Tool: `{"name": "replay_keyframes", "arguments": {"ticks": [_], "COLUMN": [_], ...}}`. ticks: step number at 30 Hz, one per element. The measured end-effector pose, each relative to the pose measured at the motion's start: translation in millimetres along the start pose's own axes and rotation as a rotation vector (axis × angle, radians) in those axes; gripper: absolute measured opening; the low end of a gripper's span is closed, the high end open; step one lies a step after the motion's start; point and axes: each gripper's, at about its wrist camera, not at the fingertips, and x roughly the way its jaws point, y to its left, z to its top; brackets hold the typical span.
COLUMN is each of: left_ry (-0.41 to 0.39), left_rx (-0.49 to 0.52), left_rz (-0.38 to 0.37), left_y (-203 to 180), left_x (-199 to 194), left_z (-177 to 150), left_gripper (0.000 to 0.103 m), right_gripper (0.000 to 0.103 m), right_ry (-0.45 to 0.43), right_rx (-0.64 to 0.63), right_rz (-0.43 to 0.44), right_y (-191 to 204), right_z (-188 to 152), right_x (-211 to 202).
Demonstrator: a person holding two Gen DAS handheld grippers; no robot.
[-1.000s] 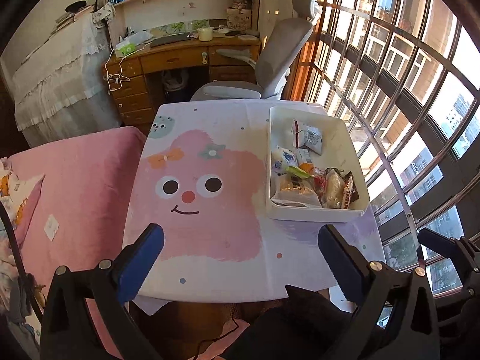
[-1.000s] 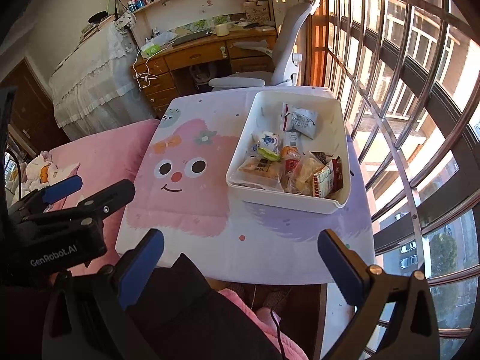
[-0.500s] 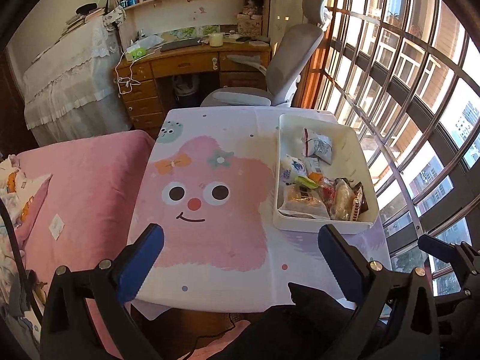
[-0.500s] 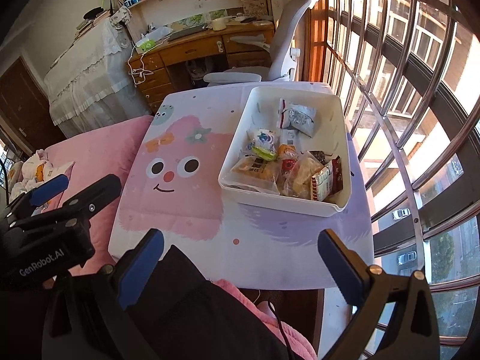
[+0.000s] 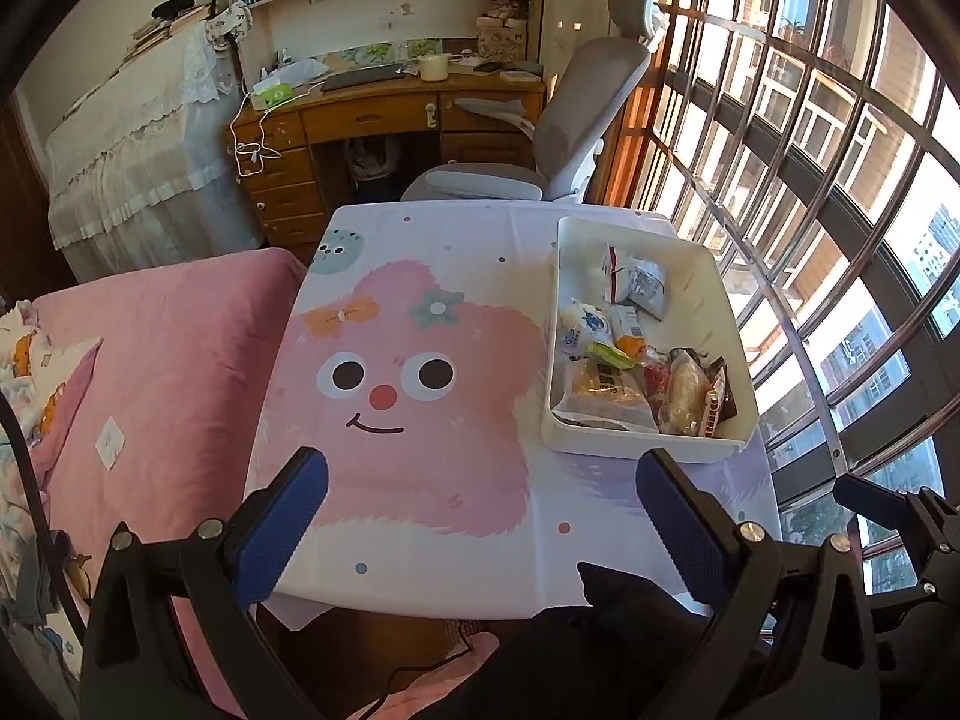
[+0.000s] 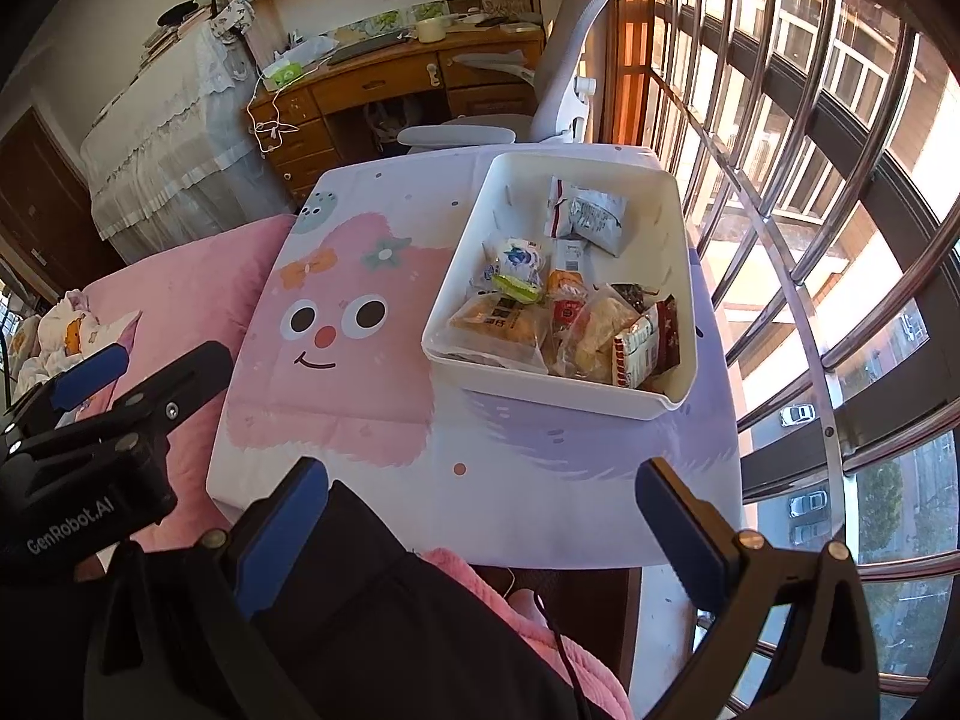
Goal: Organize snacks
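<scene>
A white plastic bin (image 5: pixel 735 324) (image 6: pixel 681 252) stands on the right side of the table and holds several wrapped snacks, among them a grey packet (image 5: pixel 642 282) (image 6: pixel 594 216) at the far end and a bread pack (image 5: pixel 600 387) (image 6: pixel 504 318) at the near end. My left gripper (image 5: pixel 480 516) hangs open over the near table edge, well short of the bin, with nothing between its fingers. My right gripper (image 6: pixel 480 516) is open too, held back over the person's lap, empty. The left gripper's body (image 6: pixel 90 456) shows at the left of the right wrist view.
The table wears a cloth (image 5: pixel 414 396) (image 6: pixel 360 360) printed with a pink smiling face. A pink bed (image 5: pixel 162 372) lies to the left, a barred window (image 5: pixel 840 180) runs close along the right. A grey office chair (image 5: pixel 540 150) and a wooden desk (image 5: pixel 384 120) stand beyond.
Both grippers have pulled back and risen a little, so the table and bin look smaller and farther. Both stay open and empty; the snacks have not moved.
</scene>
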Motion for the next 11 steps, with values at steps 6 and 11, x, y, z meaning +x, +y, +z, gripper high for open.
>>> {"name": "replay_keyframes", "arguments": {"ticks": [6, 11], "left_ry": [0.011, 0.015], "left_rx": [-0.005, -0.008], "left_rz": [0.01, 0.018], "left_y": [0.4, 1.5], "left_x": [2.0, 3.2], "left_z": [-1.1, -1.3], "left_gripper": [0.102, 0.102], "right_gripper": [0.103, 0.103], "right_ry": [0.015, 0.017], "right_rx": [-0.01, -0.011], "right_rz": [0.007, 0.008], "right_y": [1.1, 1.7], "right_z": [0.9, 0.8], "right_x": [3.0, 3.7]}}
